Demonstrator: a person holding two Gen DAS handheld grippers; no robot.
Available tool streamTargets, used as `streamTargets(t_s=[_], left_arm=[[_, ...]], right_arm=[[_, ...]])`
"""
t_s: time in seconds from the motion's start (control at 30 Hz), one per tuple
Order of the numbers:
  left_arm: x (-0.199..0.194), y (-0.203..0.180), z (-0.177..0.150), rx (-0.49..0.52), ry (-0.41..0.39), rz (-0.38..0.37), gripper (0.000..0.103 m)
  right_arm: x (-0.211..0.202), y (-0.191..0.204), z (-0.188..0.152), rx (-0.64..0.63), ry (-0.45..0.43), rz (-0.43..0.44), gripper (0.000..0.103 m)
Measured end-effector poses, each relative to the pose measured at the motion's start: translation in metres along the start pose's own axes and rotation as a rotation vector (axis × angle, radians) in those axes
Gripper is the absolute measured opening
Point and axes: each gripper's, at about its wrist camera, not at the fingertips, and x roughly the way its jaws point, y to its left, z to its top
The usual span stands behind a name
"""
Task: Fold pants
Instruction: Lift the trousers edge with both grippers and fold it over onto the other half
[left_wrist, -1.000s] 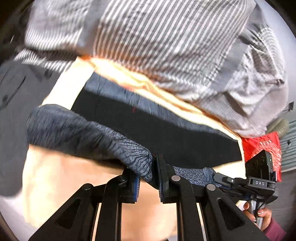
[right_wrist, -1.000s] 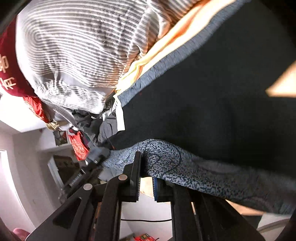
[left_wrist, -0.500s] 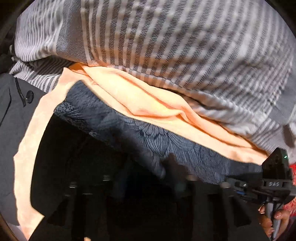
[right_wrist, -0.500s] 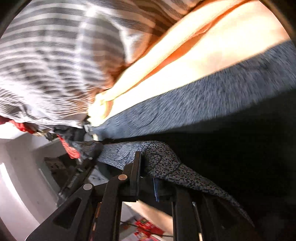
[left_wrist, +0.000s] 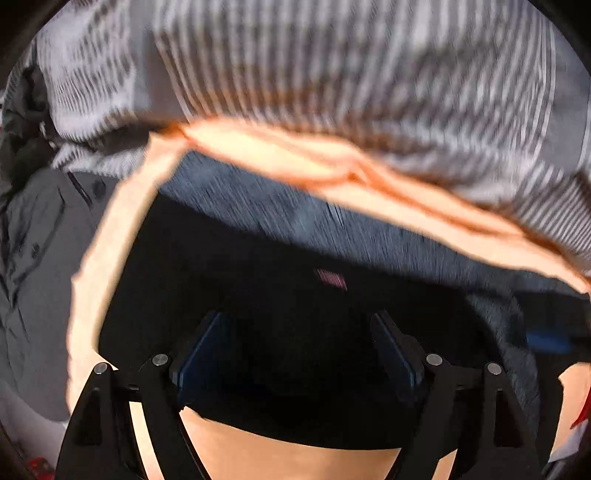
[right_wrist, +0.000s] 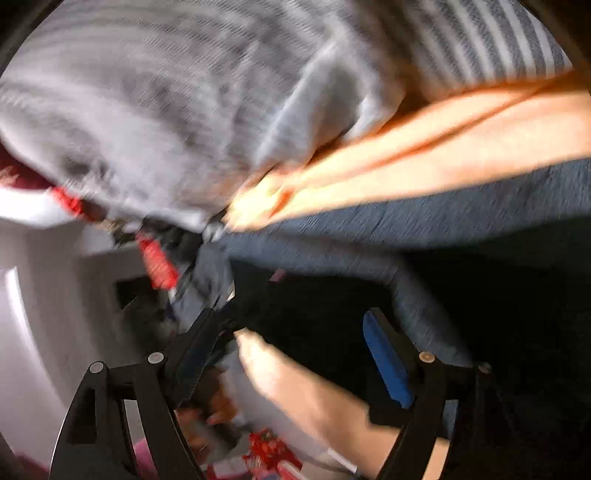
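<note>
Both grippers, left (left_wrist: 299, 347) and right (right_wrist: 295, 354), spread wide, gripping nothing, pants (left_wrist: 258, 280) lying folded just ahead beneath the fingers: fold apparently laid, likely calling next for a fresh edge grasp.

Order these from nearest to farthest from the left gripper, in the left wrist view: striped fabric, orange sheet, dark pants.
From the left gripper:
1. Dark pants, lying between and just ahead of the open fingers.
2. Orange sheet, a band beyond the pants.
3. Striped fabric, on top, farthest.
</note>
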Motion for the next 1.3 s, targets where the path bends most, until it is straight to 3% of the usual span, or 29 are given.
streamTargets(t_s=[0.07, 0.17, 0.23, 0.27, 0.37, 0.5, 0.67, 0.77, 1.03, 1.17, 1.3], left_arm=[[0.014, -0.009, -0.009, 0.010, 0.012, 0.046, 0.082], [0.025, -0.012, -0.014, -0.003, -0.002, 0.099, 0.089], [0.026, -0.011, -0.013, -0.013, 0.004, 0.100, 0.091], [0.025, -0.011, -0.014, -0.009, 0.006, 0.098, 0.091], [0.017, -0.017, -0.017, 0.030, 0.007, 0.131, 0.091], [-0.008, -0.043, -0.028, 0.123, 0.001, 0.077, 0.090], [-0.037, -0.097, -0.072, 0.285, 0.028, -0.102, 0.091], [-0.042, -0.134, -0.105, 0.362, 0.090, -0.210, 0.091], [-0.055, -0.189, -0.146, 0.409, 0.209, -0.454, 0.090], [-0.046, -0.212, -0.154, 0.408, 0.249, -0.468, 0.090], [-0.032, -0.227, -0.162, 0.356, 0.296, -0.461, 0.090]], right_arm=[[0.012, -0.006, -0.018, -0.008, 0.072, -0.048, 0.080], [0.031, -0.035, -0.029, -0.003, 0.134, -0.203, 0.070], [0.025, -0.057, -0.028, 0.011, 0.118, -0.259, 0.045], [0.015, -0.064, -0.028, 0.021, 0.089, -0.272, 0.042], [-0.011, -0.068, -0.031, 0.037, 0.013, -0.226, 0.044], [-0.052, -0.049, -0.060, -0.065, -0.080, -0.280, 0.076], [-0.096, -0.055, -0.116, -0.007, -0.166, -0.382, 0.077], [-0.120, -0.064, -0.176, 0.054, -0.261, -0.422, 0.077], [-0.167, -0.113, -0.306, 0.244, -0.395, -0.548, 0.077], [-0.187, -0.141, -0.351, 0.313, -0.436, -0.592, 0.077], [-0.202, -0.160, -0.371, 0.327, -0.441, -0.639, 0.077]])
